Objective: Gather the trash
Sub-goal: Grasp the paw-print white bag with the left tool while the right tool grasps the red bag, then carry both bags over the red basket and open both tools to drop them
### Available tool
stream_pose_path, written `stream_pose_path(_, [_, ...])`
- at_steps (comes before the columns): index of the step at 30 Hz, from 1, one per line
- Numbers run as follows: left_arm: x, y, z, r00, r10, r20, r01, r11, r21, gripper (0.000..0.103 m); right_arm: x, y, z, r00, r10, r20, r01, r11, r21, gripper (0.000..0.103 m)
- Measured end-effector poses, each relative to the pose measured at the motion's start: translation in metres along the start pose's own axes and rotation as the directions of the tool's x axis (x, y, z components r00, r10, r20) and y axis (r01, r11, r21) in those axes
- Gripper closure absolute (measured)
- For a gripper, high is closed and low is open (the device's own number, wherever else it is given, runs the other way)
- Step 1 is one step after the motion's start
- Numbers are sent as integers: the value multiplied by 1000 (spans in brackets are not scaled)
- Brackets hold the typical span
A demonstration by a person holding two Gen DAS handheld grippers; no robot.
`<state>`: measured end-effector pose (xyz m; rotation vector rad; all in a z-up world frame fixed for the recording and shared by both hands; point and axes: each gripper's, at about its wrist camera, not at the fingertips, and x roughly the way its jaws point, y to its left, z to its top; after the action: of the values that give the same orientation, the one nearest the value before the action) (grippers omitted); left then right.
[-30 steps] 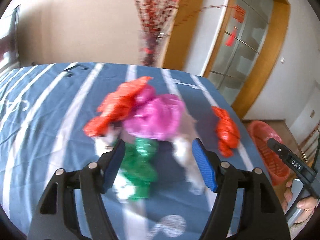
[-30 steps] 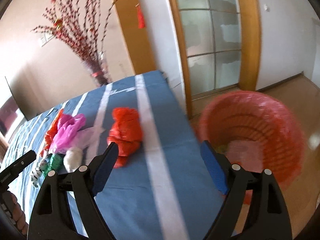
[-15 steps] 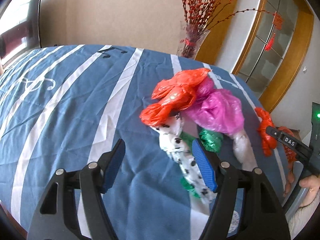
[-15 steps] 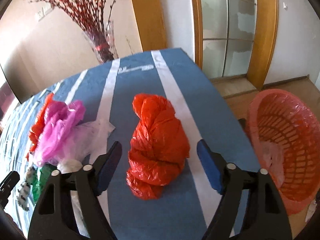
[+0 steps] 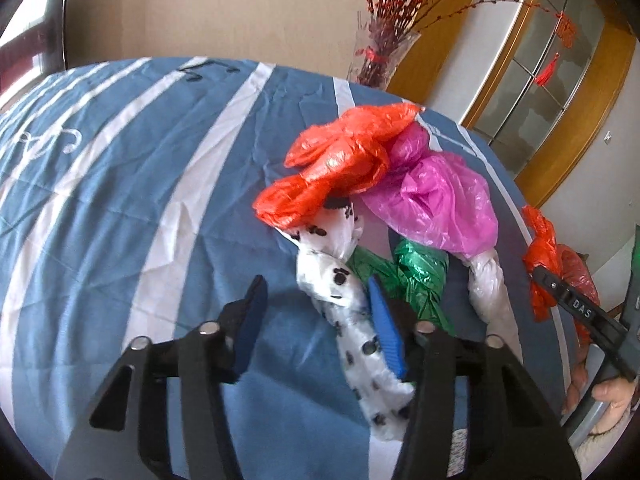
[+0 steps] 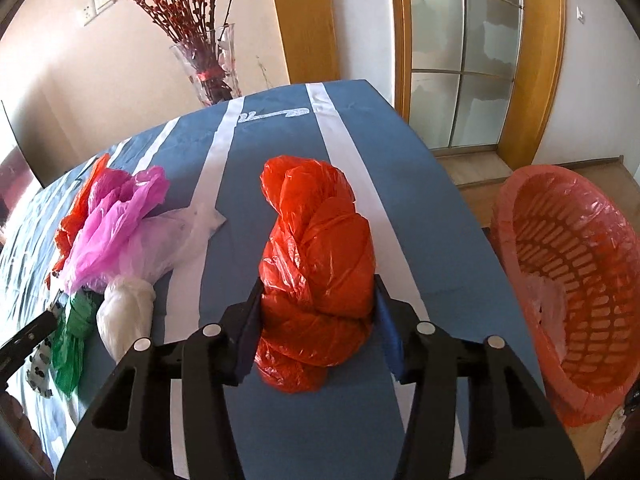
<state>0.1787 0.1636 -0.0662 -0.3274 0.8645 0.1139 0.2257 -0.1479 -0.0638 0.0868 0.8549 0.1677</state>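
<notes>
Knotted plastic bags lie on a blue striped tablecloth (image 5: 120,208). My left gripper (image 5: 316,320) is partly closed, its jaws around the white black-spotted bag (image 5: 344,304), with a gap on the left side. Beside it lie an orange-red bag (image 5: 340,164), a pink bag (image 5: 440,200), a green bag (image 5: 420,280) and a white bag (image 5: 488,280). My right gripper (image 6: 318,316) has both jaws pressed against the sides of a twisted red bag (image 6: 316,260). A red mesh basket (image 6: 572,280) stands right of the table, holding something pale.
A glass vase of red branches (image 6: 208,68) stands at the table's far edge. A wooden-framed glass door (image 6: 460,60) is behind. The other bags lie left of the red one in the right wrist view (image 6: 116,240). The table edge drops off near the basket.
Both grippers have moved forward and narrowed. The left now straddles the spotted bag. The right has closed onto the red bag, which was loose between open jaws before.
</notes>
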Motion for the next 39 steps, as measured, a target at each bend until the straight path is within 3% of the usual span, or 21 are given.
stream_pose_path(6, [3, -2, 0, 1000, -11, -13, 12, 1000, 4, 85, -6, -2, -4, 1000, 5, 3, -5, 1000, -4, 53])
stream_pose_path(20, [-32, -16, -1, 997, -58, 51, 57, 998, 34, 88, -41, -15, -10, 998, 33, 54, -33, 999, 8, 54])
stream_pose_path(27, [-47, -42, 1, 992, -105, 71, 100, 992, 75, 88, -63, -23, -13, 995, 47, 87, -48, 999, 10, 54])
stream_pose_path(39, [-44, -106, -4, 979, -201, 39, 192, 968, 159, 88, -96, -60, -25, 990, 19, 142, -29, 997, 69, 54])
